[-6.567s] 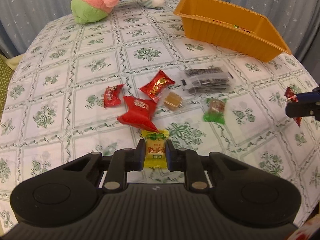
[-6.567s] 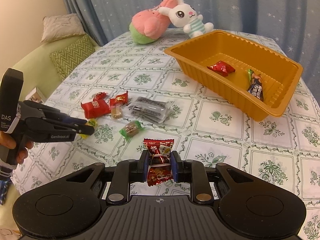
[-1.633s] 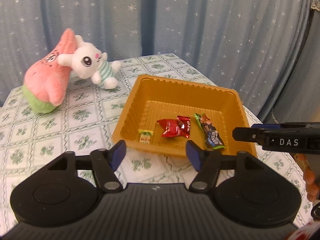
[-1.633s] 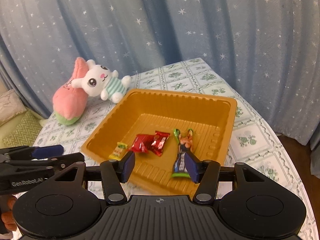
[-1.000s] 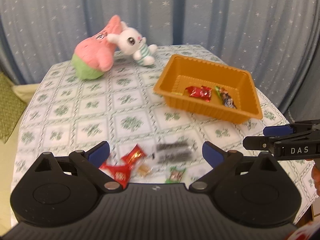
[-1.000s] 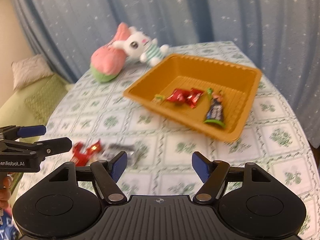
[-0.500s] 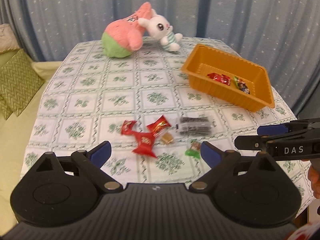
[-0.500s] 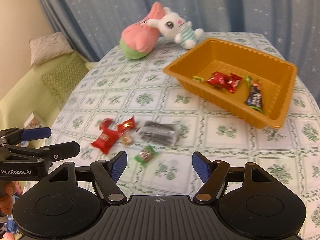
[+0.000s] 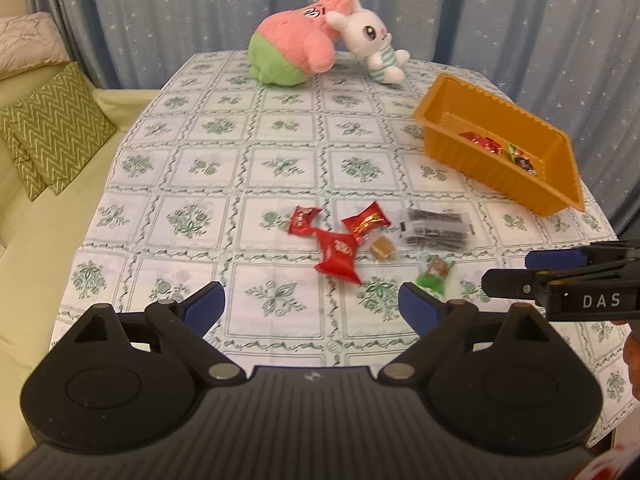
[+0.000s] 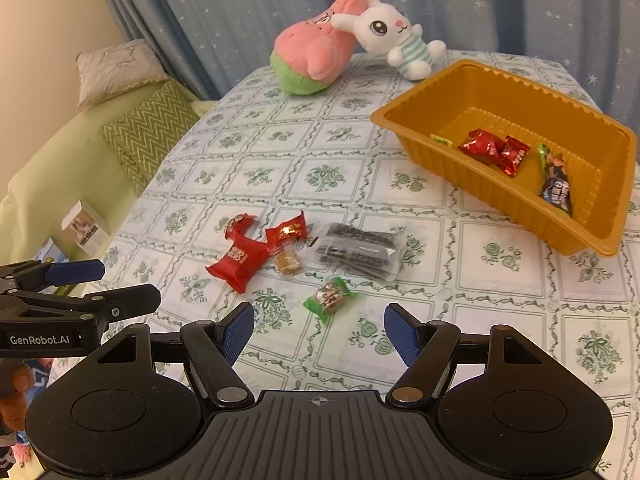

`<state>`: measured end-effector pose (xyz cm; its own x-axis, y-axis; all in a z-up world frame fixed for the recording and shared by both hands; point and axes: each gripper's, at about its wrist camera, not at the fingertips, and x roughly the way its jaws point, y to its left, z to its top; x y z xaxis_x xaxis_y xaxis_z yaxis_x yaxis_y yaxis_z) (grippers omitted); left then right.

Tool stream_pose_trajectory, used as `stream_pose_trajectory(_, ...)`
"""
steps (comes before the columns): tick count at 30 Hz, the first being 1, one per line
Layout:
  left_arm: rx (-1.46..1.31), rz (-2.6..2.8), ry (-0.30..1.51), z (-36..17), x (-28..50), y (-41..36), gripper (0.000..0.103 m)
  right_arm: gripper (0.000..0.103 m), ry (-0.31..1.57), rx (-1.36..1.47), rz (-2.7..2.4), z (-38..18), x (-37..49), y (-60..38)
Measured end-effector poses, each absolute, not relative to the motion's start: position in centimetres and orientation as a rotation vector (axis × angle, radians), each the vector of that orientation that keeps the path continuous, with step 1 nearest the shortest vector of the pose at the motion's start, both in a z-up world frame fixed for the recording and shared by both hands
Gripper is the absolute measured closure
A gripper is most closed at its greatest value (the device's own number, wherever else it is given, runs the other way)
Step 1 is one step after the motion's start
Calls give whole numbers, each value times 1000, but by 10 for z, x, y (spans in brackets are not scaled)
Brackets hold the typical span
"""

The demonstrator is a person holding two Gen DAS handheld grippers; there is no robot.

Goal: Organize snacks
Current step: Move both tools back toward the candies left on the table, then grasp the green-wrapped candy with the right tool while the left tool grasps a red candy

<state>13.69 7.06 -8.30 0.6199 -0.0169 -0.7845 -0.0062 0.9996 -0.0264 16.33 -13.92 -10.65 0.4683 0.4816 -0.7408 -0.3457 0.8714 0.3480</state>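
An orange tray (image 9: 486, 178) (image 10: 516, 204) at the table's far right holds several wrapped snacks (image 10: 494, 151). Loose snacks lie mid-table: three red packets (image 9: 336, 251) (image 10: 239, 258), a small brown candy (image 9: 382, 247) (image 10: 289, 261), a clear pack of dark sticks (image 9: 435, 229) (image 10: 358, 251) and a green-wrapped candy (image 9: 435, 274) (image 10: 330, 299). My left gripper (image 9: 311, 306) is open and empty, held above the table's near edge. My right gripper (image 10: 319, 332) is open and empty, just short of the green candy.
A pink and green plush (image 9: 292, 54) and a white bunny plush (image 9: 374, 46) lie at the table's far end. A sofa with a zigzag cushion (image 9: 52, 136) stands to the left. Blue curtains hang behind. The other gripper shows at each view's edge (image 9: 560, 284) (image 10: 72, 300).
Both grippers let their candies go into the tray, then drew back toward the loose snacks with jaws wide open. The snack pile now sits closer in both views.
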Motion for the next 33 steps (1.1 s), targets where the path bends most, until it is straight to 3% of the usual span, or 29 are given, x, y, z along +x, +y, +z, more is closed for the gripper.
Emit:
stream_pose_trajectory(24, -32, 10, 969, -106, 163, 77, 18, 32, 1008, 112, 506, -155, 181, -126)
stream_pose_trajectory(29, -31, 3, 973, -109, 167, 79, 19, 43, 1026, 97, 520, -165, 186, -110)
stream_pose_trajectory(33, -32, 0, 977, -112, 170, 81, 20, 44, 1002, 56, 523, -167, 188, -96)
